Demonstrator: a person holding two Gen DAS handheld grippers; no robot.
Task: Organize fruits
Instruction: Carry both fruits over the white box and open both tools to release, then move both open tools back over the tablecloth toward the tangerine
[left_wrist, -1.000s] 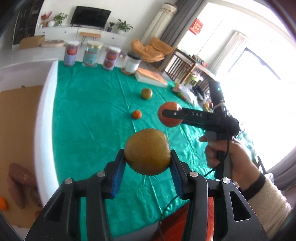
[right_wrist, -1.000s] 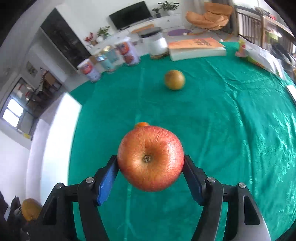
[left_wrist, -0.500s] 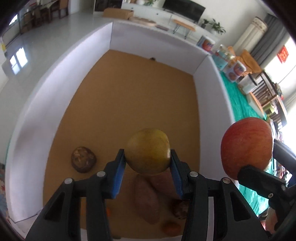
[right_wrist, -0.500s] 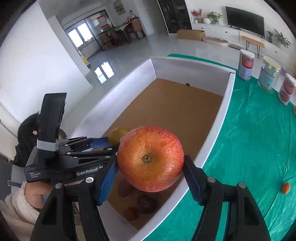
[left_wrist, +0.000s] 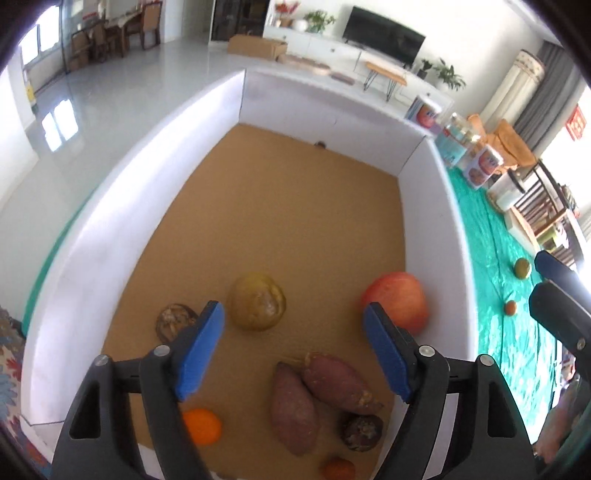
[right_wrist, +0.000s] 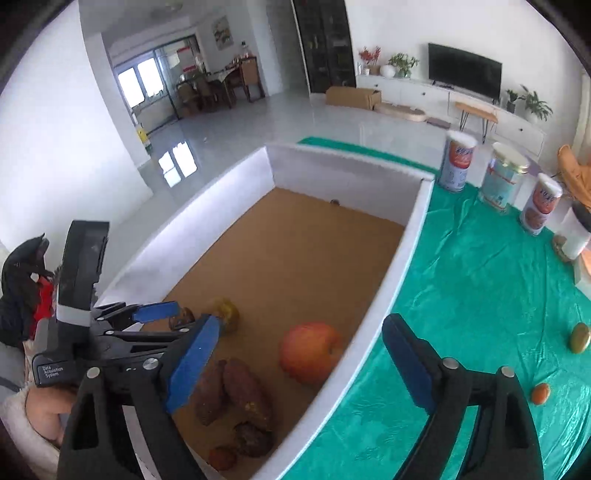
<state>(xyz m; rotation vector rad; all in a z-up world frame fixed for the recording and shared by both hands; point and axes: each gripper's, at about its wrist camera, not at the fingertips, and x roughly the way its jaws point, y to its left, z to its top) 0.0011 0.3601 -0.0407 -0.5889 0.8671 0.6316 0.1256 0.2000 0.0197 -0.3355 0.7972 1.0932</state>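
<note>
A white-walled box (left_wrist: 432, 206) with a brown floor holds the fruit. A brown-green pear (left_wrist: 258, 301) and a red apple (left_wrist: 397, 301) lie loose on its floor. My left gripper (left_wrist: 293, 347) is open and empty above them. My right gripper (right_wrist: 299, 363) is open and empty over the box's right wall (right_wrist: 388, 295), above the apple (right_wrist: 309, 352). The pear (right_wrist: 227, 314) shows beside the left gripper (right_wrist: 162, 317) in the right wrist view. A green-brown fruit (right_wrist: 578, 338) and a small orange (right_wrist: 540, 393) lie on the green tablecloth.
Two sweet potatoes (left_wrist: 314, 391), a small orange (left_wrist: 201, 424), and dark round fruits (left_wrist: 173, 321) lie in the box's near end. Three cans (right_wrist: 502, 182) and a white jar (right_wrist: 574, 232) stand at the far edge of the green cloth (right_wrist: 480, 280).
Both grippers have opened. The pear has dropped from the left one and the apple from the right one; both now lie on the box floor.
</note>
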